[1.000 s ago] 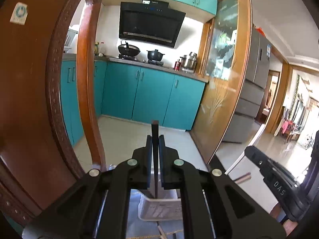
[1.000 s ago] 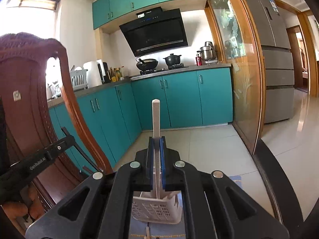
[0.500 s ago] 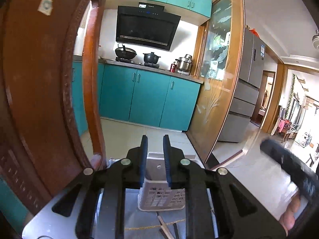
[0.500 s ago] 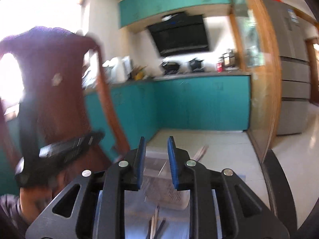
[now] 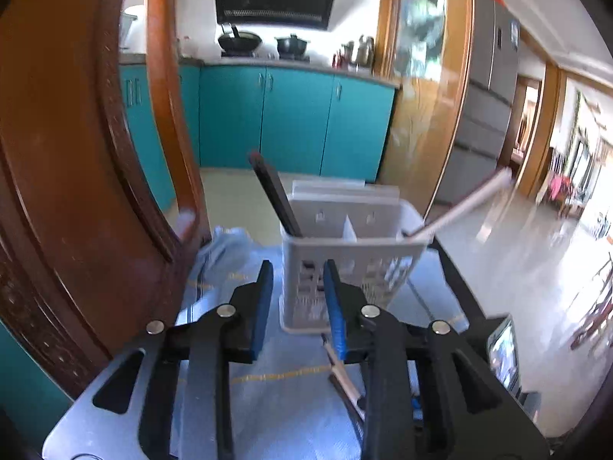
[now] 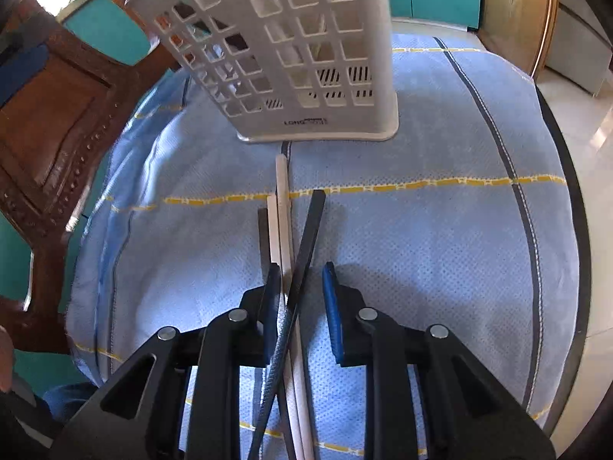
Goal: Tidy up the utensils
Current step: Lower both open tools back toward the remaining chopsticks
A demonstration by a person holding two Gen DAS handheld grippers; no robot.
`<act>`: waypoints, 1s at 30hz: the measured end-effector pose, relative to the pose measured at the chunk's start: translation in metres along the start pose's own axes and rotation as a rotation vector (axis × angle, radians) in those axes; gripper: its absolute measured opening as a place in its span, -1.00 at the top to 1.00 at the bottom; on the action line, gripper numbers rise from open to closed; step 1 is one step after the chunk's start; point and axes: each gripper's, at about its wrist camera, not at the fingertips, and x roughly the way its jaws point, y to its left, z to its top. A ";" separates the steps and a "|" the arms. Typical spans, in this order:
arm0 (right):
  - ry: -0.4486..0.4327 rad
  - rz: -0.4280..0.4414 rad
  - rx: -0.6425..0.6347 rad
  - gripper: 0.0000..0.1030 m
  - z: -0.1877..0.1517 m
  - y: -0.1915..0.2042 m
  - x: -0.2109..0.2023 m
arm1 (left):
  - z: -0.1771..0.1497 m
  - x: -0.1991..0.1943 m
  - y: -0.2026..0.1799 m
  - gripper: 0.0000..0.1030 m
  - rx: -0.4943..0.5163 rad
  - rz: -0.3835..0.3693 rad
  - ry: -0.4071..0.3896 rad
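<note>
On my left wrist view, the left gripper has its tongs spread, nothing between them, hanging just in front of the white utensil basket. The basket stands upright on the blue cloth, which covers the table. A black chopstick leans out of the basket's left compartment, tilting left; a white chopstick pokes out of its right side, tilting far right. Left of the basket stands a carved wooden chair. Behind the basket I see teal cabinets.

Switching to my right wrist view: the right gripper is also spread and empty, low over the cloth in front of the basket. Loose chopsticks lie between the basket and me: two white chopsticks side by side, one tip nearly touching the basket's base, a dark stick just left of them, and a black chopstick crossing over them and running between my open fingers. I cannot tell whether the pads touch it.
</note>
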 end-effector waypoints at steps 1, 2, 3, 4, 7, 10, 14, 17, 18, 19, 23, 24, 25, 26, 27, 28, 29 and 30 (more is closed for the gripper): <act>0.007 0.019 0.009 0.80 -0.001 -0.001 0.001 | -0.003 0.003 -0.001 0.39 0.005 0.001 0.018; 0.016 0.030 0.022 0.82 0.001 -0.002 0.001 | -0.006 0.007 -0.001 0.39 0.010 -0.004 0.041; 0.019 0.030 0.024 0.84 0.001 -0.003 0.001 | -0.010 0.010 -0.002 0.39 0.015 -0.011 0.063; 0.017 0.027 0.026 0.86 0.003 -0.002 0.000 | -0.013 0.014 -0.002 0.39 0.017 -0.014 0.084; -0.002 -0.022 0.034 0.87 0.002 -0.006 -0.008 | -0.024 0.029 0.000 0.39 0.004 -0.035 0.173; -0.028 -0.112 0.040 0.87 0.005 -0.019 -0.016 | -0.043 0.051 0.006 0.39 -0.055 -0.079 0.316; 0.012 -0.078 0.113 0.86 0.004 -0.035 -0.010 | -0.067 0.079 0.002 0.39 -0.095 -0.135 0.478; 0.012 -0.070 0.133 0.80 0.005 -0.036 -0.012 | -0.082 0.087 -0.008 0.39 -0.079 -0.153 0.529; 0.002 -0.070 0.141 0.78 0.005 -0.036 -0.014 | -0.086 0.088 -0.012 0.39 -0.069 -0.160 0.536; -0.004 -0.073 0.146 0.72 0.005 -0.038 -0.017 | -0.089 0.089 -0.017 0.39 -0.053 -0.168 0.543; -0.027 -0.088 0.147 0.68 0.003 -0.041 -0.025 | -0.102 0.095 -0.032 0.37 0.010 -0.153 0.568; -0.029 -0.087 0.148 0.67 0.004 -0.043 -0.028 | -0.104 0.094 -0.035 0.37 0.024 -0.144 0.555; -0.031 -0.086 0.149 0.65 0.003 -0.043 -0.029 | -0.104 0.094 -0.038 0.40 0.050 -0.141 0.547; -0.032 -0.085 0.150 0.62 0.003 -0.043 -0.030 | -0.104 0.093 -0.040 0.54 0.061 -0.146 0.545; -0.033 -0.086 0.150 0.62 0.001 -0.043 -0.032 | -0.105 0.093 -0.043 0.62 0.069 -0.166 0.546; -0.033 -0.087 0.150 0.60 -0.001 -0.043 -0.033 | -0.105 0.093 -0.046 0.62 0.079 -0.169 0.547; -0.035 -0.090 0.148 0.60 -0.001 -0.042 -0.034 | -0.105 0.092 -0.047 0.65 0.098 -0.168 0.544; -0.035 -0.092 0.144 0.60 -0.001 -0.042 -0.034 | -0.106 0.091 -0.049 0.69 0.102 -0.171 0.546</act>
